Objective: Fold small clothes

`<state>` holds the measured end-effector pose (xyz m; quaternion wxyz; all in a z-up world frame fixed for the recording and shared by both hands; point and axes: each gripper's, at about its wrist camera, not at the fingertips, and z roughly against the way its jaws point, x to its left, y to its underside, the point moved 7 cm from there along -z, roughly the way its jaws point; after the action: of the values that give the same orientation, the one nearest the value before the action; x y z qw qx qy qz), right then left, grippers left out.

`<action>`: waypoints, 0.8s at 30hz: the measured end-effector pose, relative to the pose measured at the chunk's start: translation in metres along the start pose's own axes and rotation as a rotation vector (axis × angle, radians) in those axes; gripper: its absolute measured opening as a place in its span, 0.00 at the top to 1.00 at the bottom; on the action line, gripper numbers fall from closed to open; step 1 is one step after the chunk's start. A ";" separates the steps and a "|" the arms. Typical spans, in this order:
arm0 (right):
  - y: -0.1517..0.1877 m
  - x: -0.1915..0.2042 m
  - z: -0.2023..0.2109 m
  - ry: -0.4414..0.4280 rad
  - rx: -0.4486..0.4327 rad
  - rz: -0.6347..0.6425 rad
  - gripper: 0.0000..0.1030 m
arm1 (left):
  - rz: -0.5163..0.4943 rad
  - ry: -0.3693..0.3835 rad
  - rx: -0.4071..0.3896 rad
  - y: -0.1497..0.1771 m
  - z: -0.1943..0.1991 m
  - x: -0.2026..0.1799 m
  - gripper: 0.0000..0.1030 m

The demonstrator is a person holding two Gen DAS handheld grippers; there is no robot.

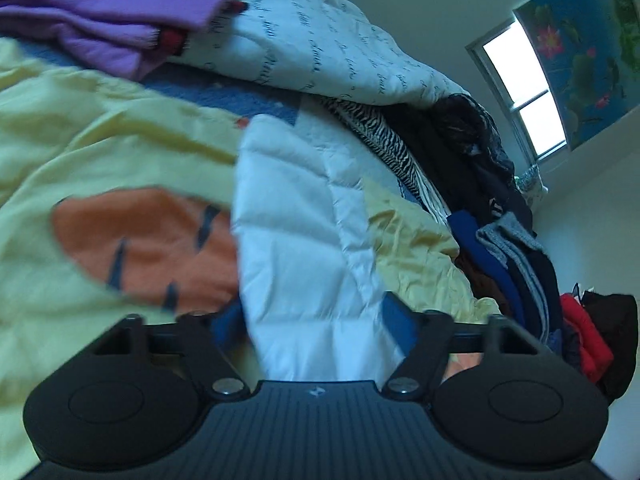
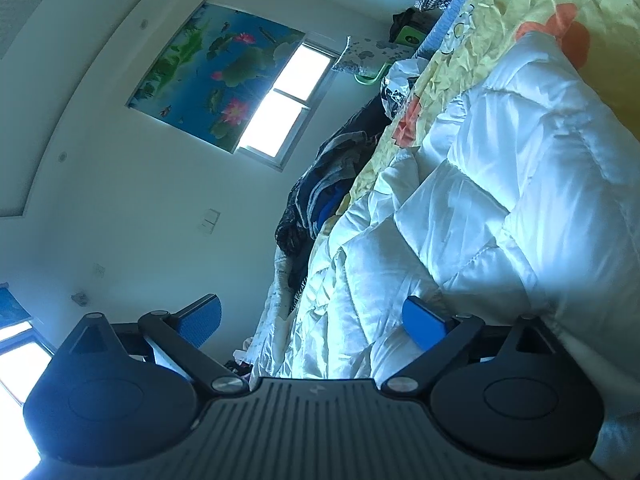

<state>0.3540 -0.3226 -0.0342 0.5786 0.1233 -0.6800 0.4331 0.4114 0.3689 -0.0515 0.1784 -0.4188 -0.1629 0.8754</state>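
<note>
Left claw grips white quilted garment; right claw gapes empty. We judge it puffy, light, slippery: pinch a stitched seam

Left gripper: we see a matt black body with a ribbed centre plate and a small pale logo.
Side housings: two round black discs, each with a shallow oval recess.
Screws: one silver round head at each black link arm.
Right gripper: we find the same build.
Pads: blue, textured.
</note>
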 end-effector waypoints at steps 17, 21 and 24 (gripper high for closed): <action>-0.001 -0.001 0.002 -0.012 -0.003 -0.010 0.02 | -0.802 0.078 -0.405 0.088 0.131 -0.172 0.91; -0.008 -0.009 0.009 -0.086 -0.041 -0.117 0.00 | -1.325 0.231 -0.329 0.230 0.172 -0.216 0.91; -0.015 -0.020 0.017 -0.177 -0.079 -0.264 0.00 | -1.407 0.309 -0.104 0.307 0.170 -0.204 0.90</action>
<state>0.3583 -0.3510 -0.0450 0.5725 0.2264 -0.7229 0.3137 0.3419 -0.0167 0.0539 0.7007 -0.3417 -0.4085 0.4747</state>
